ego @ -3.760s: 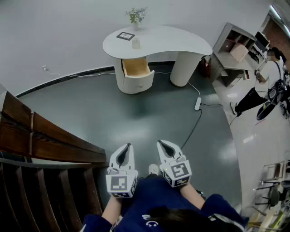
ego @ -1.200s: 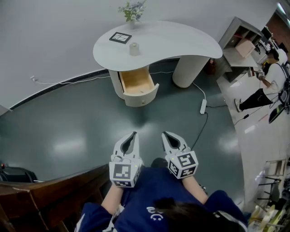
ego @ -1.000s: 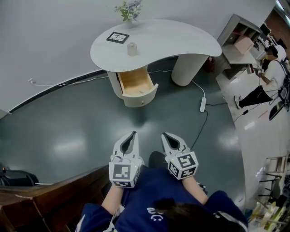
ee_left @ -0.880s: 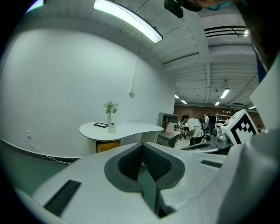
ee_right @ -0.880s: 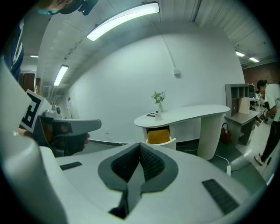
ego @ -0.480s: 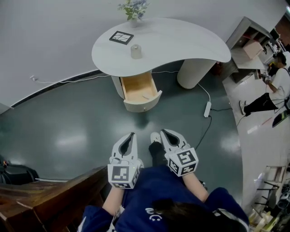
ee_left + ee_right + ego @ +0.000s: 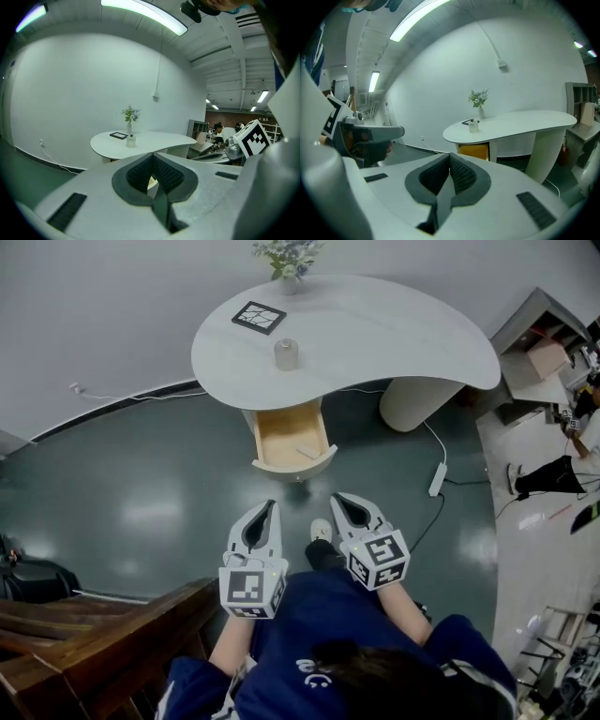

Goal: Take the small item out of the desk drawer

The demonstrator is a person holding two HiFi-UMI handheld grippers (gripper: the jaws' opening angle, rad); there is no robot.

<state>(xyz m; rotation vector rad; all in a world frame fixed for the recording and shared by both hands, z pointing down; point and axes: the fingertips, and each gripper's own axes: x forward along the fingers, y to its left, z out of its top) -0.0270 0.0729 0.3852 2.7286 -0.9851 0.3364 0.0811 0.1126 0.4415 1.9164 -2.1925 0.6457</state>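
**Surface** [image 7: 375, 329]: white, kidney-shaped, with a rounded edge all round. It is carried on a drawer column and a round pedestal [image 7: 412, 399] to the right.

**Drawer** [image 7: 292, 463]: pulled open. Its curved front stands out past the surface's edge, toward the person, and the wood-coloured interior is open from above.

**Small item** [image 7: 307, 453]: pale, lying on the drawer floor near the front right corner. Too small to identify.

**On the surface:**
- bottle [image 7: 286, 354], near the edge above the drawer
- marker card [image 7: 259, 317], further back
- vase [image 7: 289, 257] of flowers, at the far edge by the wall

**Left gripper** [image 7: 266, 514]: fingers closed together and holding nothing, pointed at the drawer.

**Right gripper** [image 7: 341, 502]: fingers closed together and empty, just beside the left gripper and parallel to it.

**Floor** [image 7: 141, 493]: dark green and glossy. An open strip lies between the fingertips and the drawer front, with wide room to the left.

**Obstructions at the margins:**
- power strip [image 7: 437, 479] and its cable [image 7: 417, 521], on the floor right of that strip
- wooden rail [image 7: 112, 615], at lower left near the left arm
- shelf unit [image 7: 539, 334] and a person [image 7: 562, 465], at the far right and well apart
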